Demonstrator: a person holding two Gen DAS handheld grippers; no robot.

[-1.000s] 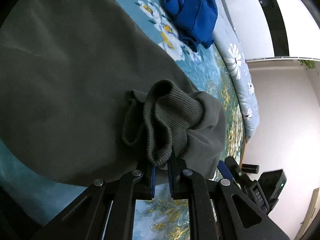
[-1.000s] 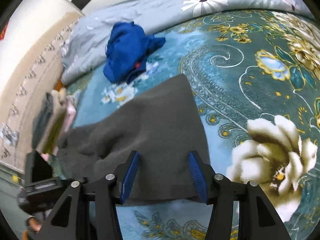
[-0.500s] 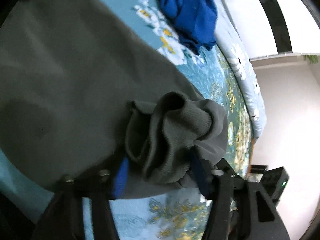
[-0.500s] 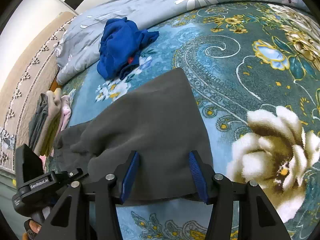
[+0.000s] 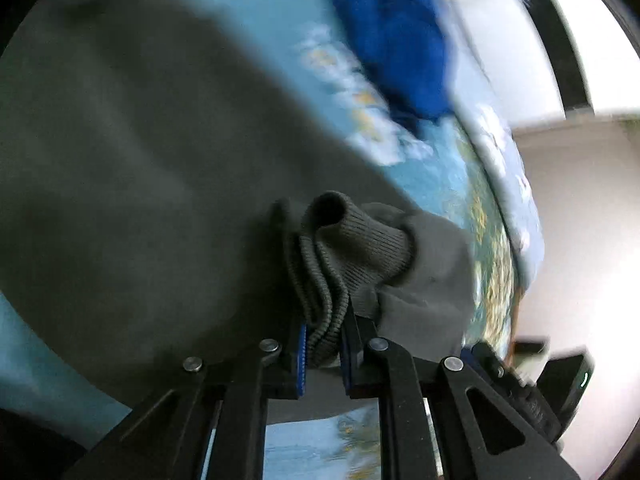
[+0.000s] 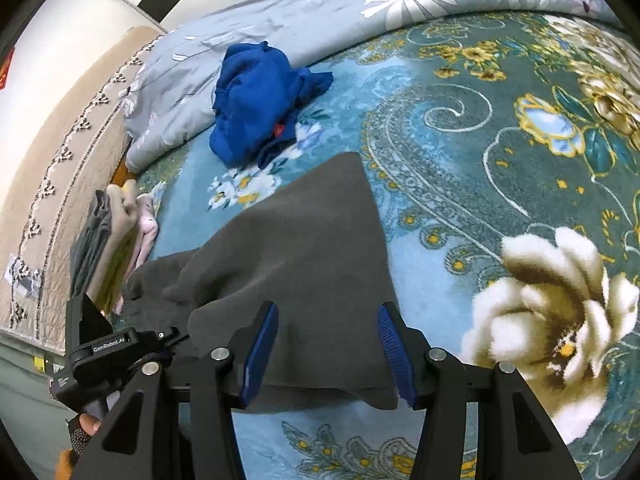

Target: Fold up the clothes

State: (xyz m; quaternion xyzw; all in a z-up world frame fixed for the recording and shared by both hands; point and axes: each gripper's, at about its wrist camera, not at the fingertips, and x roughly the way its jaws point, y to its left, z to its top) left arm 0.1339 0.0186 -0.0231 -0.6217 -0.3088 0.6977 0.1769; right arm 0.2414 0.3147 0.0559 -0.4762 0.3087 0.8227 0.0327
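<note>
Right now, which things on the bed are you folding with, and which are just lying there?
In the job:
- grey sweater
- its ribbed cuff, left gripper closing on it
- right gripper, fingers open

Lying about:
- blue garment
- folded pile

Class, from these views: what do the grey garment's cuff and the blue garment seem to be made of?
Cuff: looks like ribbed knit, matte; fine parallel ridges show. Blue garment: probably soft woven or jersey cloth, matte; it crumples into loose folds, fibre unclear.
</note>
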